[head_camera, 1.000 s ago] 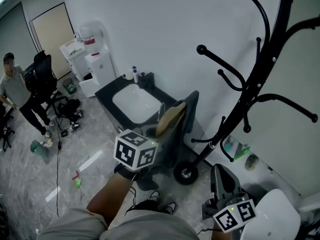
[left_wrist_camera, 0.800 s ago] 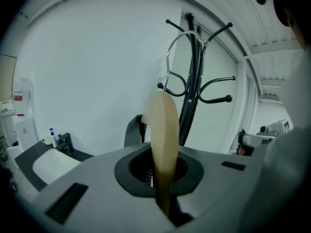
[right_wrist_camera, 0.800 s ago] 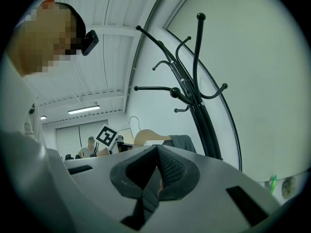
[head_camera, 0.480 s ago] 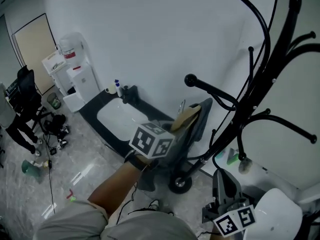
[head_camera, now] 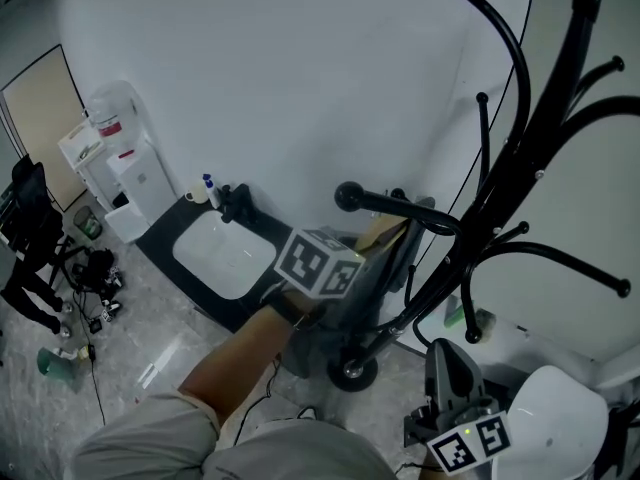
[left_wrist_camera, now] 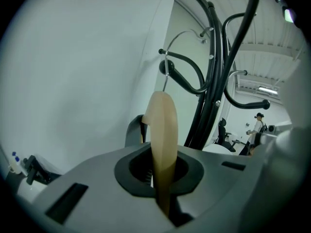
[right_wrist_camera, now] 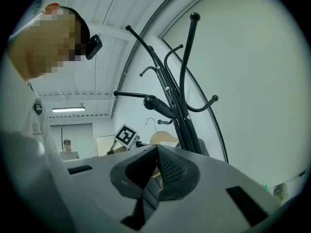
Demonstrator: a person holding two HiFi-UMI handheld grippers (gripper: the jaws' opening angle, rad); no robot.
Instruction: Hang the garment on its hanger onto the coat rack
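Left gripper (left_wrist_camera: pixel 163 191) is clamped tight on the wooden hanger (left_wrist_camera: pixel 163 130), which carries the dark grey garment (head_camera: pixel 395 260). The hanger's wire hook (left_wrist_camera: pixel 166 76) is just beside the knob tip of a lower arm of the coat rack (head_camera: pixel 545 128); can't tell if they touch. Right gripper (right_wrist_camera: pixel 156 178) has its jaws together on nothing, low and well apart from the hanger; count is two grippers, one hanger, one garment, one rack.

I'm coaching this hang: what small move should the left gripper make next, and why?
Probably carry the wire hook across the knobbed rack arm. The left gripper is shut on the wooden hanger, and the hook stands just above that knob, apparently not yet resting on the arm.
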